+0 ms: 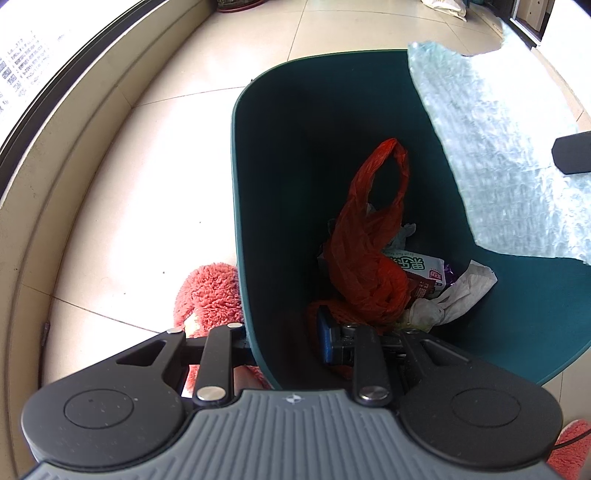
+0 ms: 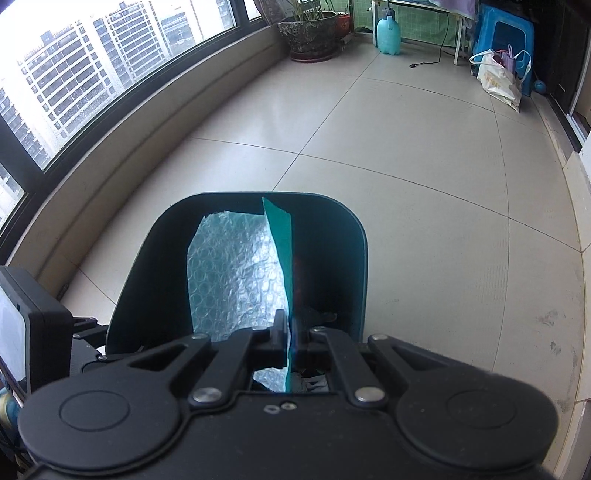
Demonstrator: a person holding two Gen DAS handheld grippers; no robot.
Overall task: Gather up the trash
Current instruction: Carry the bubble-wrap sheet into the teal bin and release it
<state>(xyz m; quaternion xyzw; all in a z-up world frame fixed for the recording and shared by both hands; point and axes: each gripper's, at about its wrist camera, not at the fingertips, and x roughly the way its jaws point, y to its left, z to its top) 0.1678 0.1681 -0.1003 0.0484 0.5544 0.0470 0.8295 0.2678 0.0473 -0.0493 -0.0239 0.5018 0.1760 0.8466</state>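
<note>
A dark green trash bin (image 1: 280,155) stands on the tiled floor. Inside lie a red plastic bag (image 1: 369,236), a snack wrapper (image 1: 421,269) and crumpled tissue (image 1: 458,291). My left gripper (image 1: 284,343) straddles the bin's near wall, one finger outside and one inside, jaws wide. My right gripper (image 2: 290,332) is shut on a teal bubble-wrap mailer (image 2: 236,273) and holds it over the bin (image 2: 354,258). The mailer also shows at the right of the left wrist view (image 1: 509,155), hanging over the bin's opening.
A pink fuzzy slipper (image 1: 210,295) is beside the bin. A curved window ledge (image 2: 147,140) runs along the left. Far off stand a potted plant (image 2: 314,33), a blue spray bottle (image 2: 388,33), a white shopping bag (image 2: 502,79) and a blue stool (image 2: 506,33).
</note>
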